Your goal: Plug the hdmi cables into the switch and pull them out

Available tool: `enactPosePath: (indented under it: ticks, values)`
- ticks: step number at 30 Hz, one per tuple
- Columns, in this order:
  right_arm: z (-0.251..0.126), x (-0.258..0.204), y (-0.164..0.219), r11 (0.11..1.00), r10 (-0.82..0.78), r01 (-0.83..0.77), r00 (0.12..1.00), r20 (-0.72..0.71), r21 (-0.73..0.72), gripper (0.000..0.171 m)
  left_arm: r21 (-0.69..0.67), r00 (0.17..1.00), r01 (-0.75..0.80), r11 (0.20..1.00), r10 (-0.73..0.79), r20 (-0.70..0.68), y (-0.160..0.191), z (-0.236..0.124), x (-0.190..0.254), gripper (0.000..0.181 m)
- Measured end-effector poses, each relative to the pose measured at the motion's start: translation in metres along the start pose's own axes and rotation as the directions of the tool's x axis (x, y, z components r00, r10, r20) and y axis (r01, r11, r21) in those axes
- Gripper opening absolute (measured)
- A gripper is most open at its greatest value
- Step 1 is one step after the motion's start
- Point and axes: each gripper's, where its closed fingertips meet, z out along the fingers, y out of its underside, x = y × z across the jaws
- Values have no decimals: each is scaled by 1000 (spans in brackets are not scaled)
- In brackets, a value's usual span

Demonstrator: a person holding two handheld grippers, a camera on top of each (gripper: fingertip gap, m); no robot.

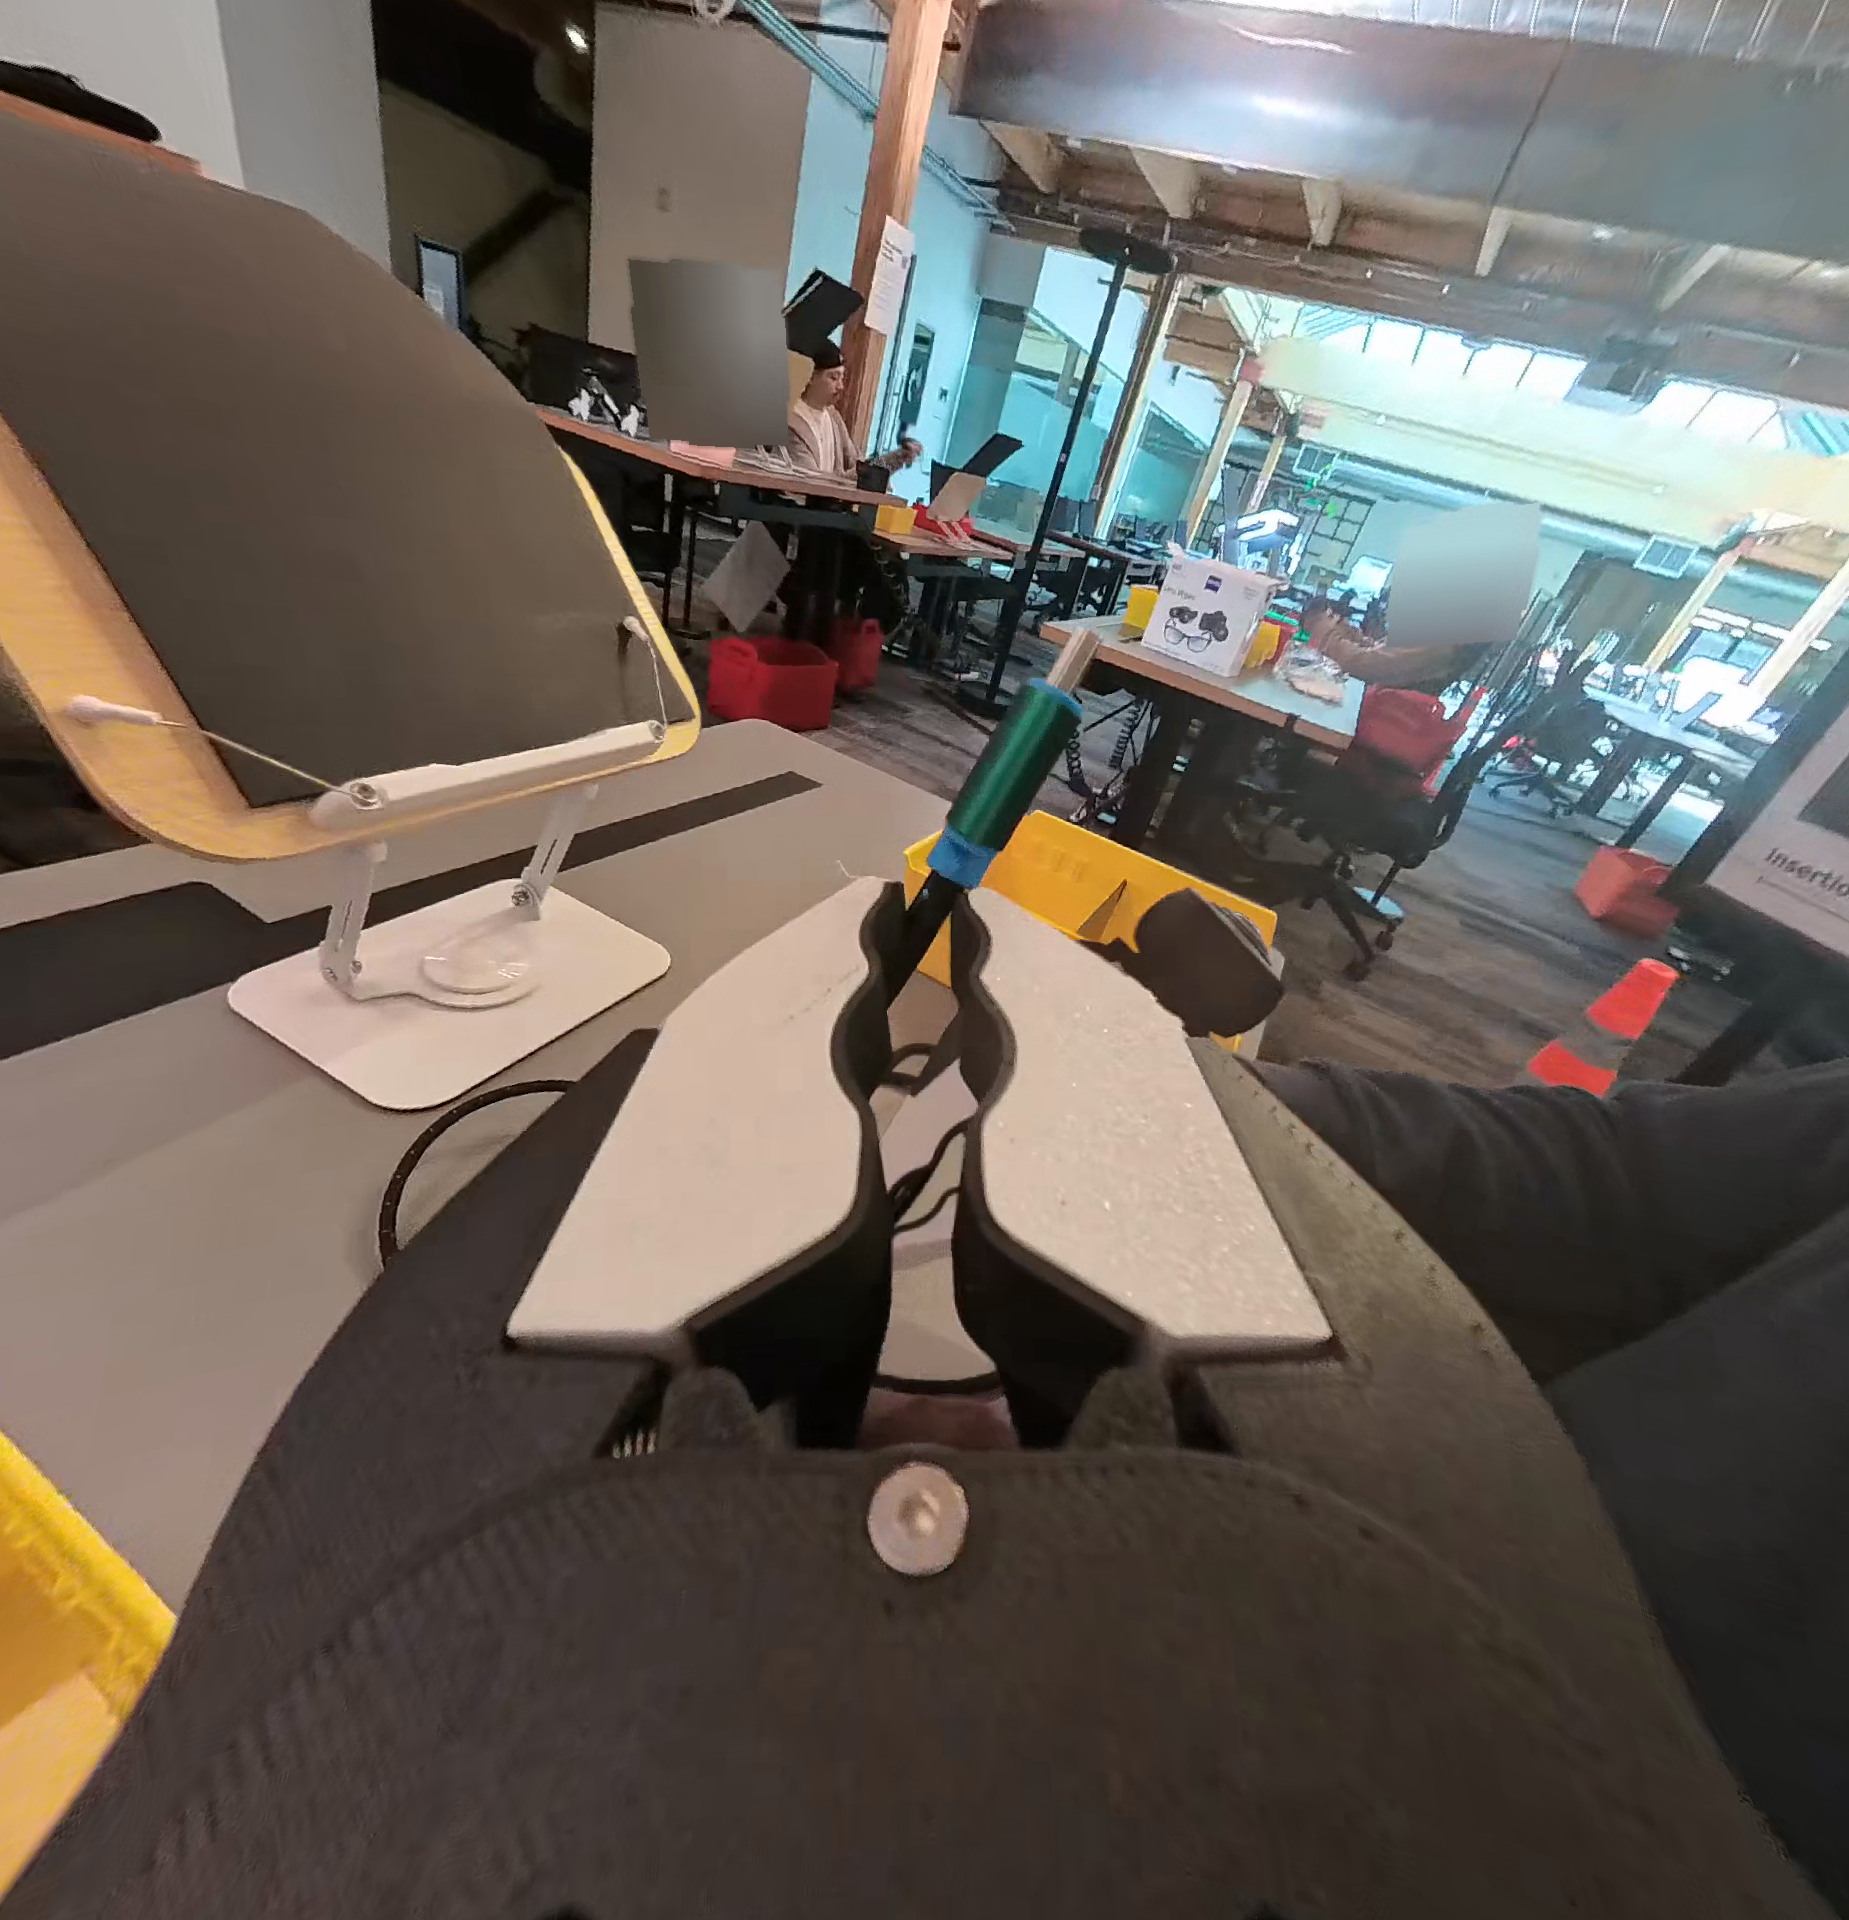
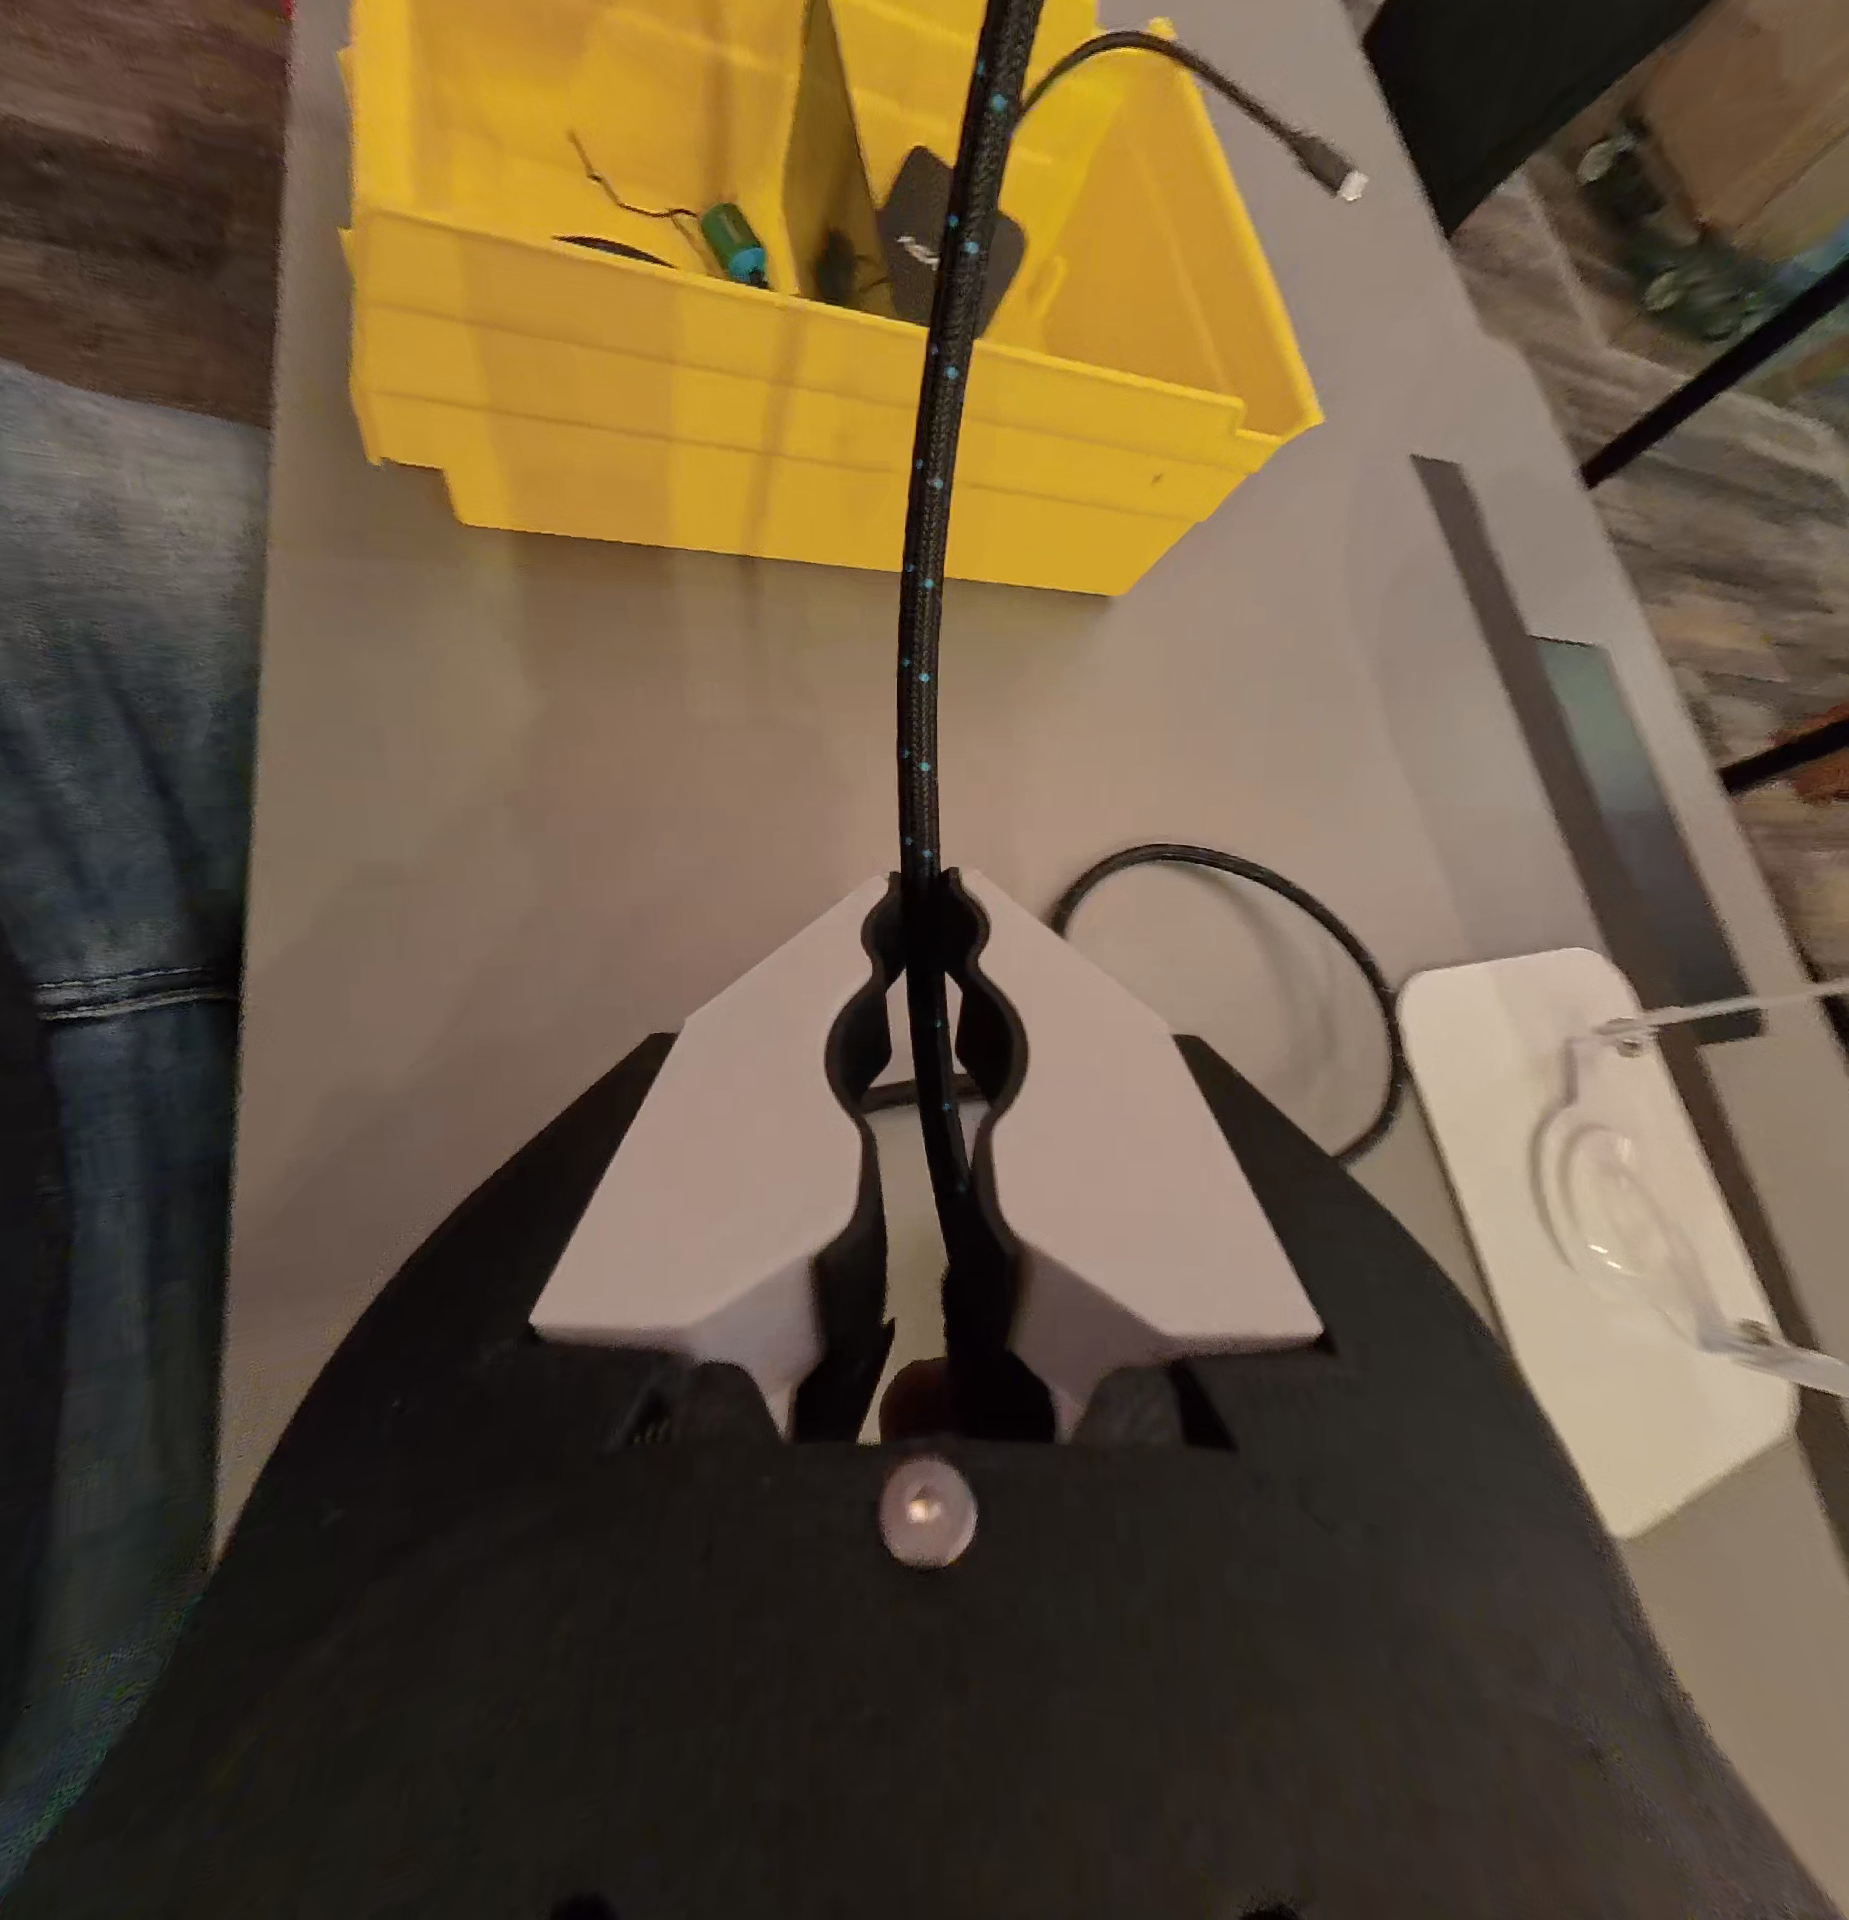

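My left gripper (image 1: 915,906) is shut on a black cable just below its green plug (image 1: 1013,774). The plug has blue tape at its base and points up and away, above the table. A black switch box (image 1: 1206,966) sits in the yellow bin (image 1: 1065,868) just beyond it. My right gripper (image 2: 925,888) is shut on a black braided cable with blue flecks (image 2: 925,623), which runs up out of the frame. In the right wrist view the yellow bin (image 2: 795,447) holds the black switch (image 2: 915,239) and another green plug (image 2: 731,241).
A dark board (image 1: 276,499) leans on a white stand (image 1: 452,987) on the grey table (image 2: 587,779); the stand's base also shows in the right wrist view (image 2: 1585,1195). A thin black cable (image 2: 1263,904) loops beside it. A dark sleeve (image 1: 1626,1195) and jeans (image 2: 99,727) are close. About 20 cm separates my left fingertips from my right.
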Motion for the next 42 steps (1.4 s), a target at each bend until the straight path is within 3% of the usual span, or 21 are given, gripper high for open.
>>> enactPosePath:
  ticks: [7, 16, 28, 34, 42]
  values:
    - [-15, 27, -4, 983, -182, 183, 961, -210, -18, 4, -12, 991, 50, 999, -51, -120, 2, -3, 17, 8]
    - [-46, 47, -33, 943, -286, 329, 872, -397, 43, 4, -79, 959, 30, 996, -51, -278, 27, 20, 78, 6]
    - [-42, 15, -46, 857, -488, 514, 795, -360, -26, 4, -98, 976, 197, 976, -204, -72, 39, 16, 4, 5]
    - [-30, 12, -27, 875, -474, 483, 839, -269, -34, 4, -185, 991, 130, 974, -124, 47, 52, 6, -23, 6]
    - [-62, 16, -56, 884, -400, 456, 854, -333, 108, 5, -214, 977, 65, 975, -19, 211, 39, -26, -64, 6]
